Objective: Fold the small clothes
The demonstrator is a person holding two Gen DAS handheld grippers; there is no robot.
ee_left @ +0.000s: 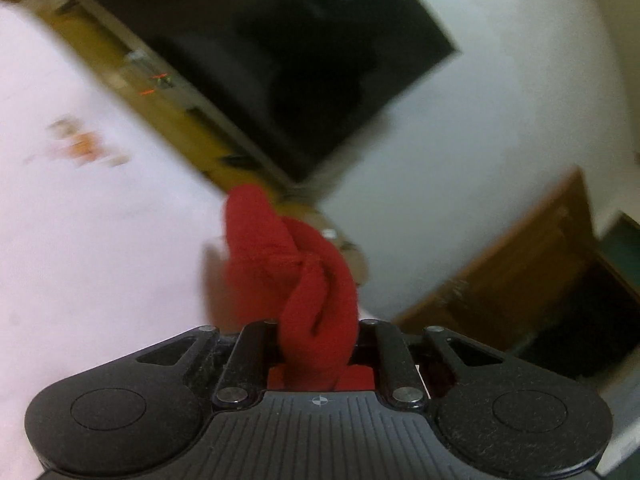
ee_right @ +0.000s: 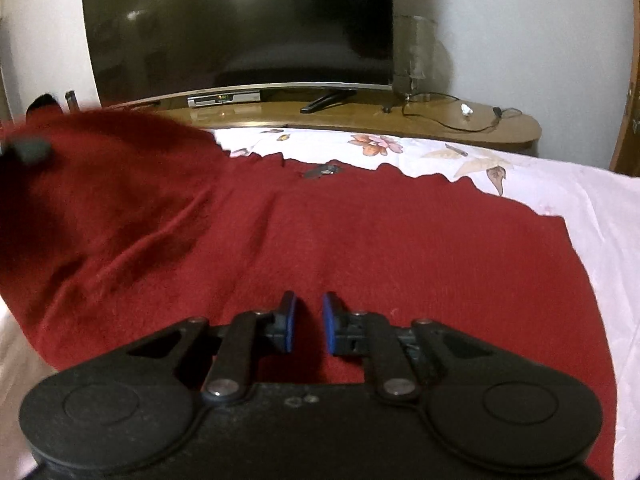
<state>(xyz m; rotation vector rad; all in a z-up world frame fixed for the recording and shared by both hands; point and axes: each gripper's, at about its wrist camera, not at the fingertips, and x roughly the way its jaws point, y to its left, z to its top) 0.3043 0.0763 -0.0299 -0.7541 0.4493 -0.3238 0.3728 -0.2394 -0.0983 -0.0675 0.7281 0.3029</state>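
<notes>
I see the red sweater (ee_right: pixel 360 232) lying mostly flat on the flowery white bed sheet (ee_right: pixel 600 208), in front of the big dark TV (ee_right: pixel 240 24). My left gripper (ee_left: pixel 316 344) pinches a bunched bit of it tight, and that bit is lifted up in the air. I think I hold it up so that side can swing over the middle for a fold. My right gripper (ee_right: pixel 308 324) hovers low over the near edge of the sweater. Its blue pads (ee_right: pixel 289 320) stand a little apart and hold nothing. I think it waits there to hold the cloth down or grab the edge.
</notes>
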